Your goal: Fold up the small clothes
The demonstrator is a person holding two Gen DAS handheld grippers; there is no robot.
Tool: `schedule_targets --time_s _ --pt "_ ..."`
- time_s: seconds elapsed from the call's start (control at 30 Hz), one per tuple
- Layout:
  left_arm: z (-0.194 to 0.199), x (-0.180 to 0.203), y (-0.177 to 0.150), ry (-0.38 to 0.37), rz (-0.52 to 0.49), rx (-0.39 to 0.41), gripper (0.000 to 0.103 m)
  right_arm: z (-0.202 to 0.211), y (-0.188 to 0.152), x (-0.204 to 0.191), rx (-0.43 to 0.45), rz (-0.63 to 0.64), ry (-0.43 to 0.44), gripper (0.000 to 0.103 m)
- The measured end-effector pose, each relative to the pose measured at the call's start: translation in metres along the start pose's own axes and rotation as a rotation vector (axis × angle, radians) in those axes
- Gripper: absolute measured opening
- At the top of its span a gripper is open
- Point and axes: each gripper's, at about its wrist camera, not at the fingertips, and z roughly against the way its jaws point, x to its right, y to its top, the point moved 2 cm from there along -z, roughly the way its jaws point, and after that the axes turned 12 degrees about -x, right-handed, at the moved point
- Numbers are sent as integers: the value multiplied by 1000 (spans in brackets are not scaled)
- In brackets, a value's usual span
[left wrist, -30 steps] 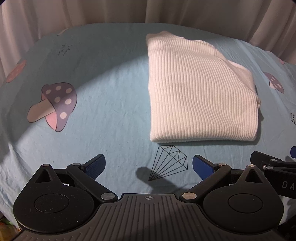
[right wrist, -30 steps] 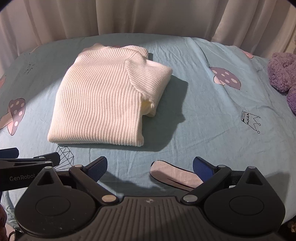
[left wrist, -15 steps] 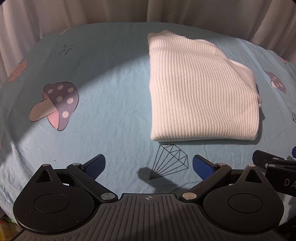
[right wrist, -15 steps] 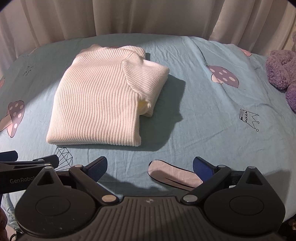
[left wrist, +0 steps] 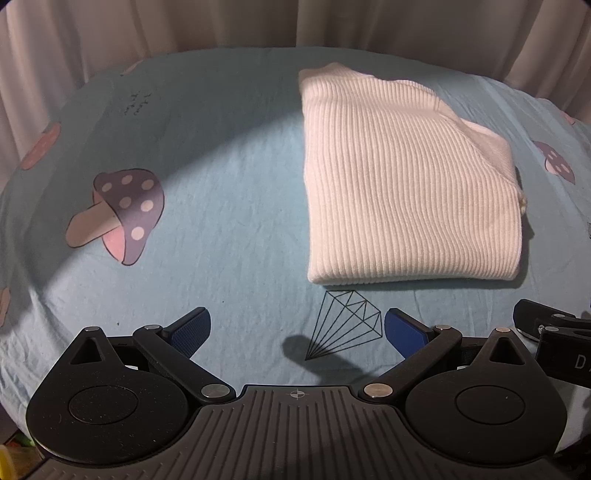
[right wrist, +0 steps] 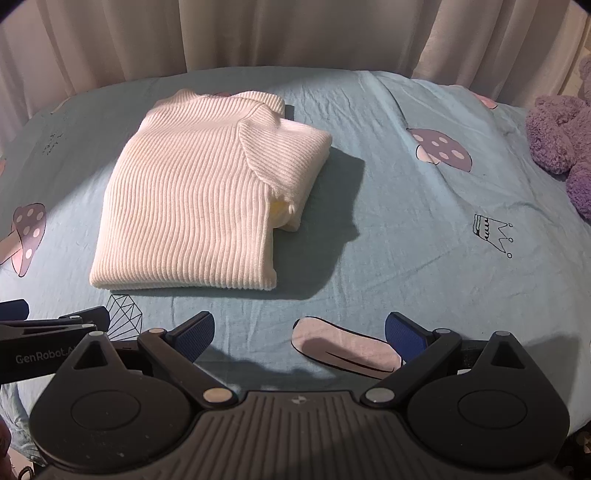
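Observation:
A white ribbed knit sweater [left wrist: 399, 184] lies folded into a rectangle on the light blue bed sheet [left wrist: 221, 184]; it also shows in the right wrist view [right wrist: 199, 206], with a folded sleeve on its right side. My left gripper [left wrist: 297, 328] is open and empty, hovering near the sheet's front edge, short of the sweater's near hem. My right gripper [right wrist: 299, 326] is open and empty, also in front of the sweater. Each gripper shows at the edge of the other's view.
The sheet is printed with mushrooms [left wrist: 118, 214], a diamond [left wrist: 347, 321] and a crown [right wrist: 493, 234]. A purple plush toy [right wrist: 561, 147] sits at the far right. Pale curtains [right wrist: 295, 33] hang behind the bed.
Both grippers have drifted slightly back from the sweater. The sweater has not moved and both grippers stay open.

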Motion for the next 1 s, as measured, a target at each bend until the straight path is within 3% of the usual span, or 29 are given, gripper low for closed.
schedule_targets --time_s 1.0 --pt "2 3 0 -6 11 -13 103 1 2 2 -4 -7 5 99"
